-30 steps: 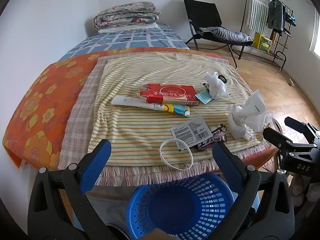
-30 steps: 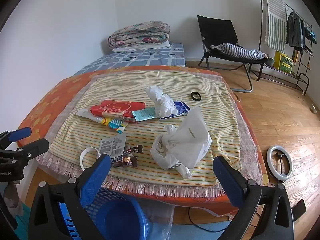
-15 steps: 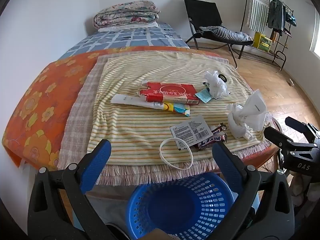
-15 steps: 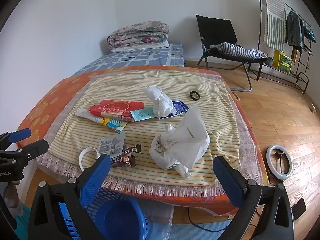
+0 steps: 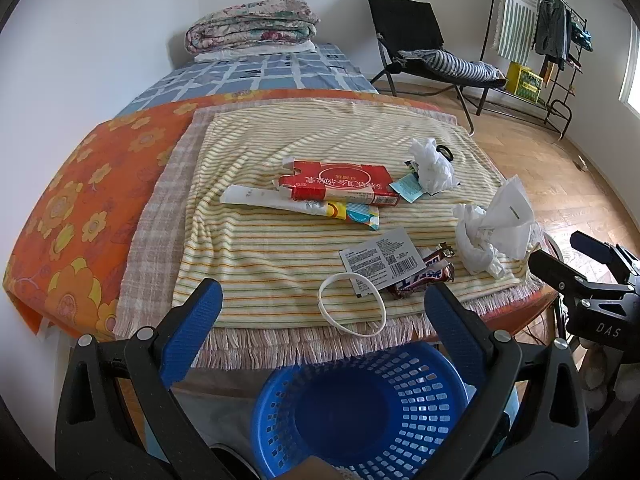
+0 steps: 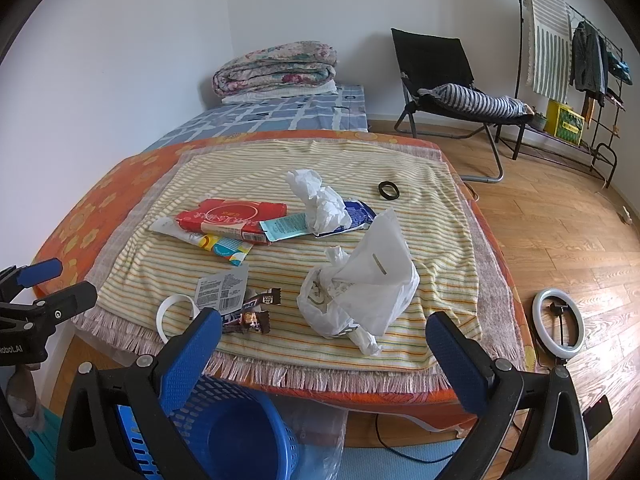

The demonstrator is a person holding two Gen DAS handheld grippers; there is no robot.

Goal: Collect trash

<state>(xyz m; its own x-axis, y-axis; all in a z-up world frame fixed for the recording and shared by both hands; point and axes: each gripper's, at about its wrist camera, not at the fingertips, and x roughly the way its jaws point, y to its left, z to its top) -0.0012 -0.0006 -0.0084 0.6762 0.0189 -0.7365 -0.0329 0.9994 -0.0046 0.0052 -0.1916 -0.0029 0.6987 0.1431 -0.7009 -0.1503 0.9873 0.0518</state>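
Observation:
Trash lies on a striped cloth [image 5: 280,256] on the bed: a red box [image 5: 340,182] [image 6: 232,216], a white tube [image 5: 280,202], a printed label [image 5: 380,260], candy wrappers [image 5: 424,278] [image 6: 252,312], a white ring [image 5: 352,310], a crumpled white bag [image 5: 492,232] [image 6: 360,296] and crumpled paper [image 5: 432,166] [image 6: 320,200]. A blue basket [image 5: 360,408] [image 6: 224,428] stands on the floor below the bed edge. My left gripper [image 5: 324,324] is open and empty above the basket. My right gripper [image 6: 324,344] is open and empty, in front of the white bag.
A black ring [image 6: 389,190] lies at the cloth's far side. Folded quilts [image 5: 252,26] sit at the bed's head. A black chair [image 6: 448,92], a clothes rack [image 6: 568,48] and a ring light [image 6: 558,322] stand on the wooden floor at right.
The right gripper has edged slightly forward toward the bed. The left gripper has barely moved.

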